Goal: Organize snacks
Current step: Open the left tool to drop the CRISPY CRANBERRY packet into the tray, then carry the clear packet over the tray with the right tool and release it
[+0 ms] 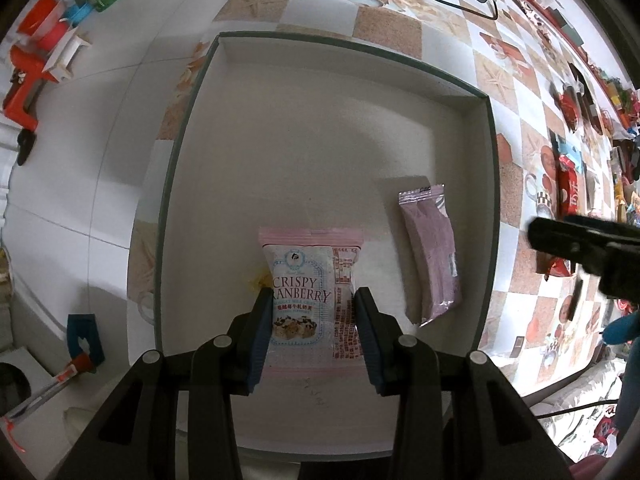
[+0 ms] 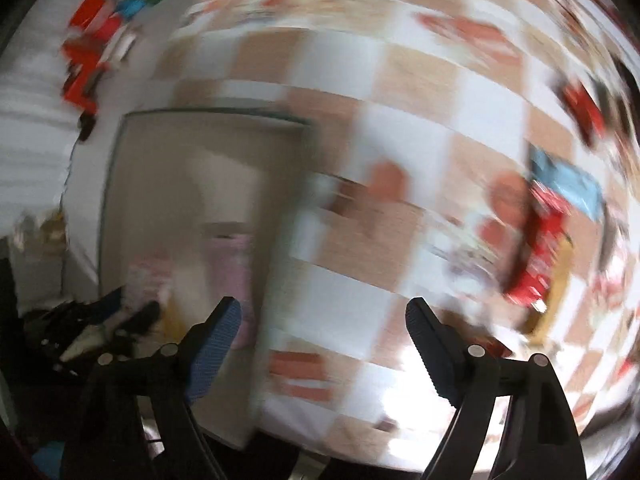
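While the left tongs point(image 1: 314, 312) point straight down into the shallow white tray point(image 1: 490, 152), their blue pads point(image 1: 260, 332) clamp the sides of a pink cranberry snack packet point(image 1: 312, 280), which hangs just over the tray floor. A purple snack packet point(image 1: 432, 256) lies flat in the tray to its right, near the right wall. The tray sits on a counter point(image 1: 384, 28) covered in a checkered cloth. From the left wrist view the right tongs show only as a dark blurred shape point(image 1: 580, 244) beyond the tray's right wall, over the scattered snacks point(image 1: 568, 196). The right wrist view is heavily smeared, yet it shows what the left cannot: the right tongs point(image 2: 324, 312) stand wide apart with nothing between them, tilted steeply down over the cloth just right of the tray point(image 2: 120, 184), with the red wrappers point(image 2: 536, 256) further right
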Demonstrator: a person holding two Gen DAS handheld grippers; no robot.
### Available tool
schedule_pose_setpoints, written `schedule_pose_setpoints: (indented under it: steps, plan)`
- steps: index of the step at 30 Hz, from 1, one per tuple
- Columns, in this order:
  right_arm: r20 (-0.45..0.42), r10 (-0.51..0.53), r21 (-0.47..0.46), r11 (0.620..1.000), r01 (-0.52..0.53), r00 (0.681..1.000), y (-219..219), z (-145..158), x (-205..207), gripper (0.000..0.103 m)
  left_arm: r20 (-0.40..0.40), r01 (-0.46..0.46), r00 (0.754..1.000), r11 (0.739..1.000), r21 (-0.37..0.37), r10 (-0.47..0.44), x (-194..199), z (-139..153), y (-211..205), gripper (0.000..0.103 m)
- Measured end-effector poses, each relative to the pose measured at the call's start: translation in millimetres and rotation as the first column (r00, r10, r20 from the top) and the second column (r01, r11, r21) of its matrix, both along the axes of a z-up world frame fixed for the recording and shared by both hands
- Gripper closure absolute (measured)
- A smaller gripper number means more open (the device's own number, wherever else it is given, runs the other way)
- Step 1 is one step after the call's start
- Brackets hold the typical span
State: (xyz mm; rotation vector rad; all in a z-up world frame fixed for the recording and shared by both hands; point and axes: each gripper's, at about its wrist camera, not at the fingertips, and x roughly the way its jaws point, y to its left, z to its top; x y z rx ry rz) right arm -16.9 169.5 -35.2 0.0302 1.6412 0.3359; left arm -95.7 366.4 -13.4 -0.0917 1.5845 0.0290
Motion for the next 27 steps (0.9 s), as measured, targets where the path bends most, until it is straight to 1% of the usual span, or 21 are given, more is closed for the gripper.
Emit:
schedule_pose_setpoints:
  steps: [1, 3, 5, 7, 8, 9, 11, 14, 18, 19, 20, 22, 23, 25, 27]
  plan:
    - [-0.01, -0.029, -0.004, 1.0, 0.029, 1.0, -11.3, -2.5, 0.1, 0.017, -0.001, 0.002, 1.0, 1.0, 0.001, -0.002, 0.9, -1.4, -1.4, 0.059]
    - [-0.043, -0.118, -0.01, 0.993, 0.118, 0.992, -45.0, -11.2, -1.1, 0.017, -0.002, 0.006, 1.0, 1.0, 0.002, -0.006, 2.2, -0.2, -2.8, 0.059]
    - [-0.074, -0.197, 0.006, 0.98, 0.198, 0.978, -72.2, -16.9, -2.7, 0.017, -0.002, 0.009, 1.0, 1.0, 0.008, -0.009, 4.1, -0.8, -5.3, 0.059]
    - [-0.089, -0.267, 0.01, 0.963, 0.269, 0.96, -96.7, -18.6, -5.8, 0.017, -0.003, 0.01, 1.0, 0.999, 0.031, -0.01, 3.7, -0.8, -7.7, 0.057]
    - [-0.086, -0.287, 0.004, 0.958, 0.288, 0.954, -106.1, -18.7, -7.6, 0.017, -0.007, 0.009, 1.0, 0.999, 0.037, -0.009, 5.0, -1.8, -9.4, 0.05]
    - [-0.077, -0.303, -0.014, 0.953, 0.302, 0.95, -116.2, -18.6, -9.7, 0.017, -0.009, 0.006, 1.0, 0.999, 0.041, -0.005, 6.3, -2.0, -10.0, 0.039]
    - [-0.047, -0.318, -0.072, 0.946, 0.315, 0.947, -136.5, -19.7, -15.0, 0.017, 0.004, -0.004, 1.0, 0.999, 0.046, 0.004, 8.4, 0.6, -9.8, 0.031]
    - [-0.03, -0.33, -0.162, 0.933, 0.321, 0.943, -164.3, -29.3, -25.7, 0.017, 0.011, -0.004, 1.0, 0.999, 0.052, 0.003, 11.4, 3.6, -10.9, 0.03]
    - [-0.079, -0.396, -0.222, 0.902, 0.371, 0.915, -199.3, -53.5, -43.7, 0.017, 0.016, -0.006, 1.0, 0.998, 0.062, 0.005, 15.0, 10.3, -9.5, 0.03]
    - [-0.091, -0.412, -0.232, 0.894, 0.383, 0.906, -206.4, -60.6, -48.3, 0.019, 0.019, -0.013, 1.0, 0.998, 0.059, 0.012, 15.6, 12.2, -7.9, 0.03]
    - [-0.102, -0.422, -0.235, 0.89, 0.39, 0.901, -208.9, -65.7, -51.1, 0.026, 0.02, -0.018, 1.0, 0.998, 0.055, 0.017, 15.2, 14.7, -3.8, 0.03]
    - [-0.127, -0.429, -0.239, 0.888, 0.392, 0.894, -210.7, -76.4, -54.3, 0.035, 0.023, -0.029, 0.999, 0.998, 0.05, 0.028, 17.6, 20.3, 3.8, 0.03]
    - [-0.112, -0.436, -0.223, 0.887, 0.405, 0.893, -213.0, -77.2, -53.6, 0.035, 0.026, -0.036, 0.999, 0.998, 0.048, 0.035, 18.7, 23.4, 7.3, 0.03]
    - [-0.09, -0.424, -0.217, 0.891, 0.398, 0.901, -212.3, -77.1, -51.4, 0.035, 0.029, -0.041, 0.999, 0.998, 0.047, 0.04, 17.5, 27.7, 11.7, 0.03]
    - [-0.077, -0.401, -0.208, 0.902, 0.378, 0.913, -211.9, -75.9, -50.1, 0.042, 0.03, -0.039, 0.999, 0.997, 0.061, 0.037, 18.2, 30.2, 14.8, 0.03]
